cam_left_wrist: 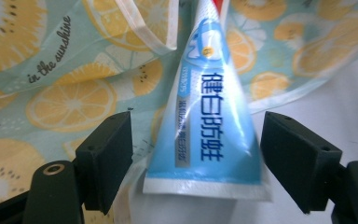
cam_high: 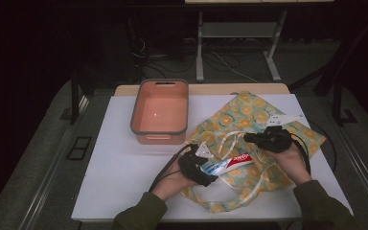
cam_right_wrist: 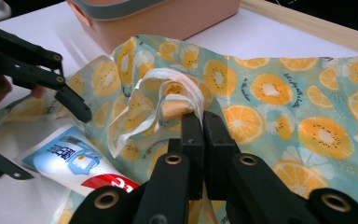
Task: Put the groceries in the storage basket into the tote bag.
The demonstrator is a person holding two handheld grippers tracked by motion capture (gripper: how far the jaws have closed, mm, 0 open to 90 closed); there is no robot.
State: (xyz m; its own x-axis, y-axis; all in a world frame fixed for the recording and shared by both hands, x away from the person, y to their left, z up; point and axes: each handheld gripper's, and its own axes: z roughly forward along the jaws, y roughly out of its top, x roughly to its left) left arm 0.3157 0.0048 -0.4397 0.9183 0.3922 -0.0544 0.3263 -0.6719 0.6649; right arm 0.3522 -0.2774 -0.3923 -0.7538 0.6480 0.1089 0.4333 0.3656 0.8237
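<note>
Straddling toothpaste tube (cam_left_wrist: 208, 112), left claw (cam_left_wrist: 196, 161); printed lettering legible

Cloth bag (cam_high: 249, 120): pale teal ground, printed all over with orange and yellow citrus slices, a few white ones, small black script lettering; its handle strap (cam_right_wrist: 177, 93) is edged in white. Toothpaste tube (cam_left_wrist: 209, 116): light blue fading to white at the crimp, dark blue characters, a red band towards the cap end. Basin (cam_high: 159, 115): salmon-orange with a grey rim. Counter (cam_high: 124, 167): white top, light wood edge at the far side. Both grippers, left gripper (cam_high: 210, 175) and right gripper (cam_high: 247, 137): black. Sleeves (cam_high: 139, 215): olive green.
</note>
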